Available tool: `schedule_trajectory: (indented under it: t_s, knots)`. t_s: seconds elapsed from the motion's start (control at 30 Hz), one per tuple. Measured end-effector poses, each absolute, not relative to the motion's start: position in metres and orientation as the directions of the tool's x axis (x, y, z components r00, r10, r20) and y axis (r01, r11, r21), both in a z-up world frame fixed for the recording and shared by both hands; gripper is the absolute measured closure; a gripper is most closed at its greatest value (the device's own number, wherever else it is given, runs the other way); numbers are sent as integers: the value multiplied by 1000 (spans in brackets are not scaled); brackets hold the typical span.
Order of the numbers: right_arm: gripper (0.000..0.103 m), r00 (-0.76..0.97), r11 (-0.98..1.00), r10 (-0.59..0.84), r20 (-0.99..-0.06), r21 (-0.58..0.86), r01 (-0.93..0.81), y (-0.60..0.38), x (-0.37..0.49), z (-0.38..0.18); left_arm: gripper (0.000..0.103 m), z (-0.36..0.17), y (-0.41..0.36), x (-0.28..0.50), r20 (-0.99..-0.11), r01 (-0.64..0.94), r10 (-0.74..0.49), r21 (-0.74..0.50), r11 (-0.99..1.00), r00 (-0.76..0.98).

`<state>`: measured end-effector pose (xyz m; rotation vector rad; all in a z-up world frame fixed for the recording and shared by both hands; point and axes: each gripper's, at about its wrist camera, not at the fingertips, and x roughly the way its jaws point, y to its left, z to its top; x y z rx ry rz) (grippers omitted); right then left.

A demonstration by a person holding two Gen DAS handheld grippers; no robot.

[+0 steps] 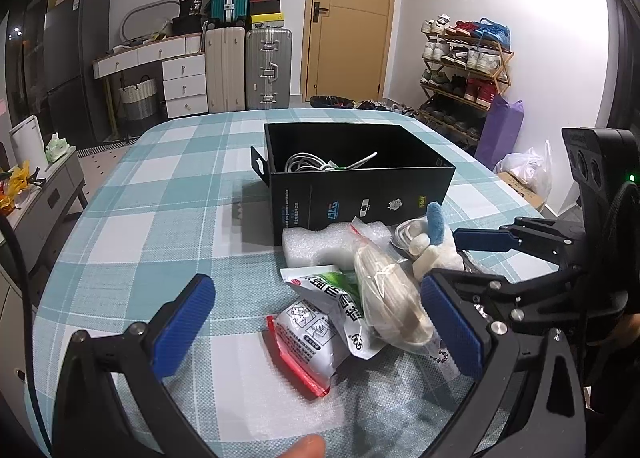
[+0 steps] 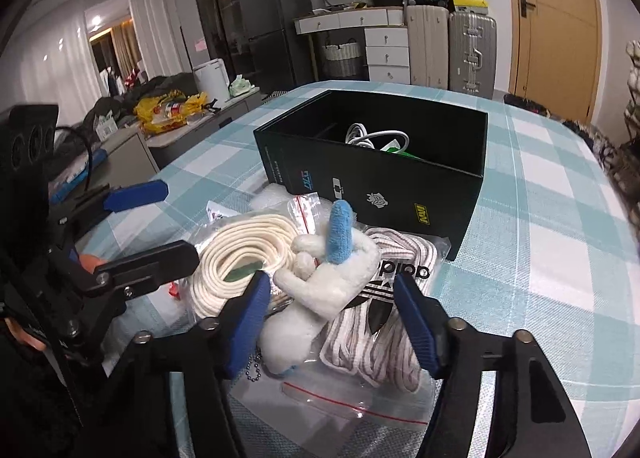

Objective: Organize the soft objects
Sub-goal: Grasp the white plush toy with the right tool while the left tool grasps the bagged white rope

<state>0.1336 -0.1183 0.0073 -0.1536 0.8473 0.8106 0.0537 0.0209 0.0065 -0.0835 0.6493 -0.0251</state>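
Note:
A black box (image 1: 360,194) (image 2: 372,182) stands on the checked tablecloth with a white cable (image 1: 308,163) (image 2: 376,137) inside. In front of it lie a white foam piece (image 1: 316,244), a bagged cream cord coil (image 1: 390,300) (image 2: 236,254), a white plush toy with a blue ear (image 2: 320,286) (image 1: 434,240), a bagged striped lace bundle (image 2: 376,334) and printed sachets (image 1: 316,322). My left gripper (image 1: 320,322) is open above the sachets. My right gripper (image 2: 332,318) is open, its fingers either side of the plush toy; it also shows in the left wrist view (image 1: 460,262).
The table's checked cloth (image 1: 160,218) stretches left and behind the box. Beyond the table stand suitcases (image 1: 248,66), a drawer unit (image 1: 184,82), a door (image 1: 348,18) and a shoe rack (image 1: 464,70). A low cabinet (image 1: 44,194) stands at the left.

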Motion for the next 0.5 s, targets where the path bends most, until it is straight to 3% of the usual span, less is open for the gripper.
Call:
schedule_trajectory:
  t_s: [0.4, 0.5]
  knots:
    - [66, 382, 689, 598, -704, 209, -694, -121, 134, 8, 0, 9, 16, 57, -604, 9, -57, -82, 997, 795]
    - [67, 408, 688, 606, -683, 192, -700, -125, 130, 16, 0, 11, 14, 57, -601, 12, -56, -76, 997, 797]
